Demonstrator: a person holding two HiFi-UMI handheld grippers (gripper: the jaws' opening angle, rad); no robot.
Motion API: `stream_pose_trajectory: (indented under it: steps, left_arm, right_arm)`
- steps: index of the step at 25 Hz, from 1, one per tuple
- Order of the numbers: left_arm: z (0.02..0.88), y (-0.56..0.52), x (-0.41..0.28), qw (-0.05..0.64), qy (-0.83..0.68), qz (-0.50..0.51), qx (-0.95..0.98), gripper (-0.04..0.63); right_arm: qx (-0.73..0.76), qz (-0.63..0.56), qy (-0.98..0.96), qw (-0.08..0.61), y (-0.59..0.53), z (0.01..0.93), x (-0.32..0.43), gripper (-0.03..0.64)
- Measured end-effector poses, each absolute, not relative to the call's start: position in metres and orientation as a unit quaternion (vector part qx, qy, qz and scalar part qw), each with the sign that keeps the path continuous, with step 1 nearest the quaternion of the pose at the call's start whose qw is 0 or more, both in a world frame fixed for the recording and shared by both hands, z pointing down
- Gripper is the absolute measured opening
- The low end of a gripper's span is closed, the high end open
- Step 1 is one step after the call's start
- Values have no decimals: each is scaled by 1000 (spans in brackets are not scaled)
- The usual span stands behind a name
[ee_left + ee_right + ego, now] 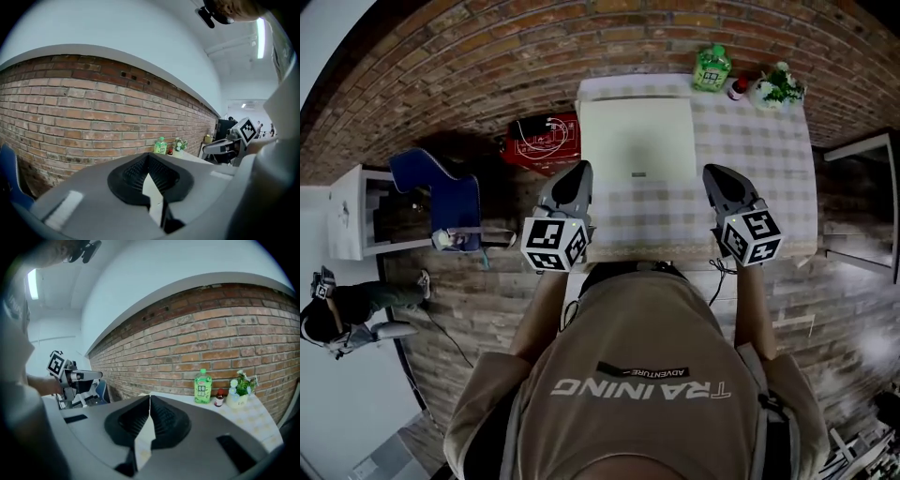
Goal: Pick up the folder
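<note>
The folder (637, 141) is a cream rectangle lying flat on the left half of the checked tablecloth (750, 150), with a small label near its front edge. My left gripper (581, 171) hovers at the folder's near left corner, jaws shut and empty. To the right of the folder, over the near part of the cloth, my right gripper (713, 174) is also shut with nothing in it. In the left gripper view the shut jaws (149, 160) point toward the brick wall; in the right gripper view the shut jaws (150, 398) do the same.
At the table's far right corner stand a green bottle (712, 67), a small red-capped bottle (738, 88) and a flower pot (776, 86). A red bag (544, 139) and a blue chair (441, 192) sit on the floor to the left. A dark frame (862, 202) stands at right.
</note>
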State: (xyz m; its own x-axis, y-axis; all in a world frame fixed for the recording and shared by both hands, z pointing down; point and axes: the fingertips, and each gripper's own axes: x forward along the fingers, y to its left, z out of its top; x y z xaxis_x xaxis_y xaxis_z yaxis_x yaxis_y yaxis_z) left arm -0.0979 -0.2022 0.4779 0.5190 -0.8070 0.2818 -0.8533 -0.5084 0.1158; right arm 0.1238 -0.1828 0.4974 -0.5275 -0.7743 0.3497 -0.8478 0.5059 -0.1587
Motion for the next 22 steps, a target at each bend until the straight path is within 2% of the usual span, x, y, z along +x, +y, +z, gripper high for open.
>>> stream_pose_trajectory:
  steps: [8,14,22]
  left_arm:
    - [508,-256,-127,112,-460,102,875,8]
    - [541,-277,-127,140,-450,126,873,8]
    - [585,-301,-136,175,-457,185,852,8]
  right_arm:
    - [519,167,-825,147,-225,513,97,10]
    - [525,208,-804,185,-240,554,111,11]
    - [511,250,-803,180,-272,598,130,11]
